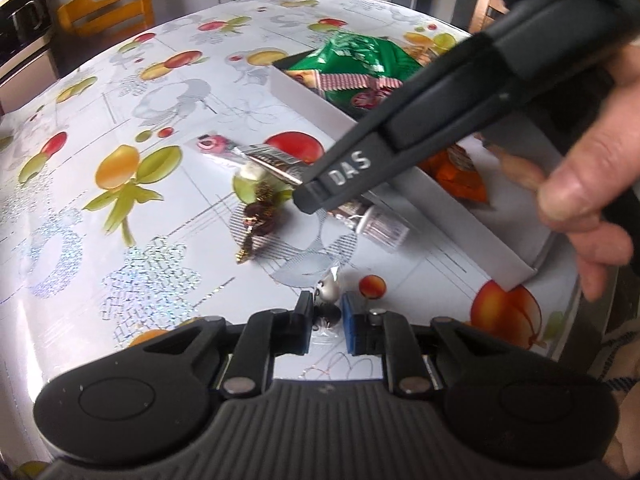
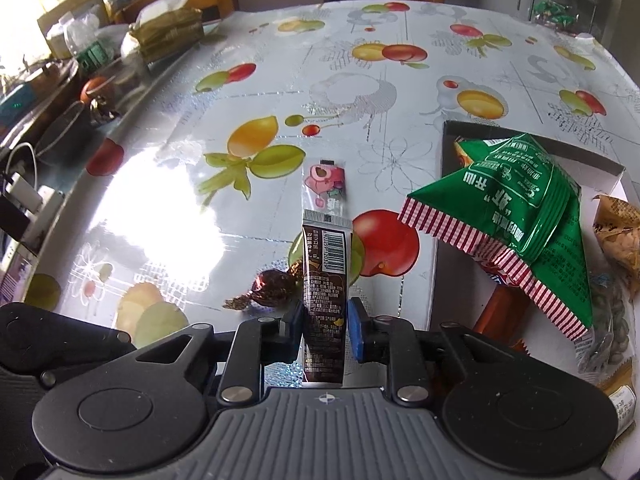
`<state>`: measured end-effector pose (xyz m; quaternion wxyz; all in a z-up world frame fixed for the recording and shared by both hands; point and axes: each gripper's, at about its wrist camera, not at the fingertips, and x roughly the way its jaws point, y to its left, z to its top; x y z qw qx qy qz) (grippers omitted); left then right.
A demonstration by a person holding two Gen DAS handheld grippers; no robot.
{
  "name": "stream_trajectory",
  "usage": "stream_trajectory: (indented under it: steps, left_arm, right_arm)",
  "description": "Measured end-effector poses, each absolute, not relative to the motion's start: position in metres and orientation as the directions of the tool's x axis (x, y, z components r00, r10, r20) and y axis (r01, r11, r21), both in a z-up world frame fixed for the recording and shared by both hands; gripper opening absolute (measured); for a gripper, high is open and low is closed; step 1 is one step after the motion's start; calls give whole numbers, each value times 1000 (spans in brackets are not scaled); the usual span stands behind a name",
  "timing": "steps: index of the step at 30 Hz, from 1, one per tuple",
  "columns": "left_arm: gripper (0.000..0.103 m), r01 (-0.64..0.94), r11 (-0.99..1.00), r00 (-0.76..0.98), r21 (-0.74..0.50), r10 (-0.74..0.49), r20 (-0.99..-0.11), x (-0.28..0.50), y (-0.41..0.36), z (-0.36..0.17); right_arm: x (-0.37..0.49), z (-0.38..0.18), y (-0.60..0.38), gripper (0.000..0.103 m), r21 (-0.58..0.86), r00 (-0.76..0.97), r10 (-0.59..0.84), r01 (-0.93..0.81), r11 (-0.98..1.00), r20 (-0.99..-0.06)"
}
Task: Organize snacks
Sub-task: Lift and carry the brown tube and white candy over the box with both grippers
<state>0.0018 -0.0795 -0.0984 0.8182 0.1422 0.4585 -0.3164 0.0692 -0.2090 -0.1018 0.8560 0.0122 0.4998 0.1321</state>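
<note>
1. Right wrist view: the brown snack bar (image 2: 325,280) stands lengthwise between the jaws of the right gripper (image 2: 324,322), which are narrowed onto its lower half and holding it; its barcoded end points away over the tablecloth (image 2: 280,80).
2. It looks light and fairly stiff in a glossy wrapper, so likely slippery; a hold across the middle of its width, as now, seems safer than pinching the crimped end.
3. Left wrist view: the left gripper (image 1: 326,314) is closed on a small candy (image 1: 326,300) in clear crinkly wrap; soft, nearly weightless, best taken by the body, not the twisted tail (the film would slip).
4. Just beside the bar lie a dark foil candy (image 2: 272,288) and a pink sachet (image 2: 326,188), loose on the cloth.
5. The white box (image 2: 440,208) sits to the right, holding a green bag (image 2: 520,220) and other packets; probably the place for these.
</note>
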Motion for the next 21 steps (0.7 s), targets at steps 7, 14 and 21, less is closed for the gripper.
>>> stream_trajectory:
  steps: [7,14,21]
  left_arm:
    - [12,609,791,405,-55,-370,-836,2,-74,-91]
    - [12,586,809,440,-46,-366,-820,3,-72,-78]
    - [12,564,825,469,-33,-352,-810,3,-71,-70]
  right_arm:
    - [67,-92,-214,25,187,478,265,-204,961,-837]
    - [62,-78,-215,25,207,503,292,-219,954,-814]
    - [58,-70,-217,25,217,523,307,-227,949,-795]
